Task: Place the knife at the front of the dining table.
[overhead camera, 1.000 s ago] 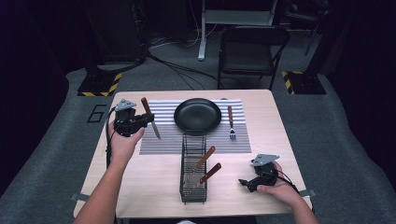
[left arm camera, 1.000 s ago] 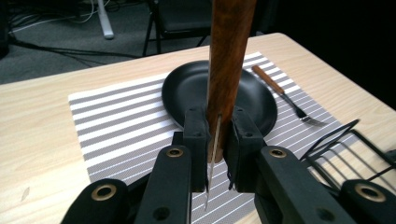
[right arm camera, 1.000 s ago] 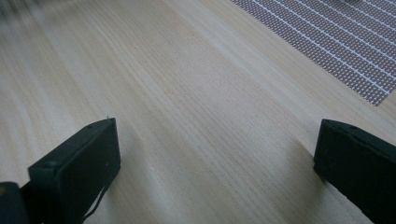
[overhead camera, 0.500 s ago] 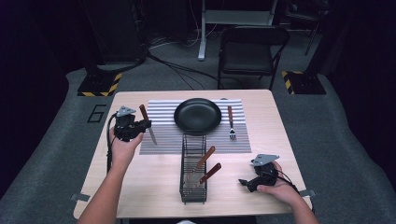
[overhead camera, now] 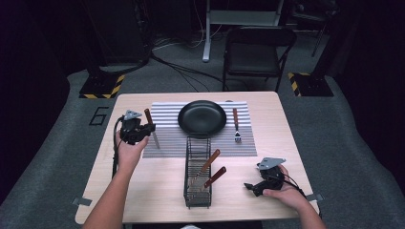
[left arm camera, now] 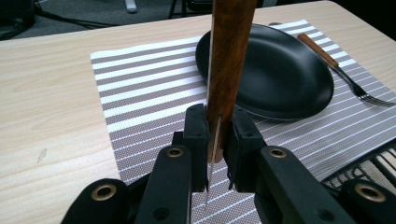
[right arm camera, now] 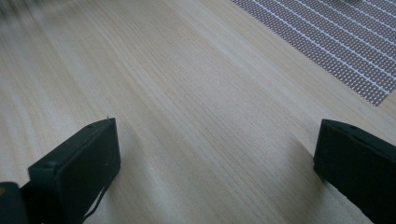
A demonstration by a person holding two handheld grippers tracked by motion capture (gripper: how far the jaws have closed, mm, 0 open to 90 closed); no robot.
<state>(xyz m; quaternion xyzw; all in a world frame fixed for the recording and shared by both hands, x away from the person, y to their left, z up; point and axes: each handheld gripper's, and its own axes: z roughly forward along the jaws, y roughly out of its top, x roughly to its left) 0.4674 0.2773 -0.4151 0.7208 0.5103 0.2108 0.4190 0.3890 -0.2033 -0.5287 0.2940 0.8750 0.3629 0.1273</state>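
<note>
One knife, handle top cut off.

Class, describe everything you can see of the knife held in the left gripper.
The knife has a reddish-brown handle that looks like wood and a thin silvery blade. The left gripper is shut on it where handle meets blade, a black jaw pad on each side. It stands nearly upright, handle up, blade pointing down at the striped placemat, left of the black plate. Whether the tip touches the mat cannot be told.

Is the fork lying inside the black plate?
No, the fork lies on the striped placemat just to the right of the black plate, outside its rim, as the high view shows.
</note>
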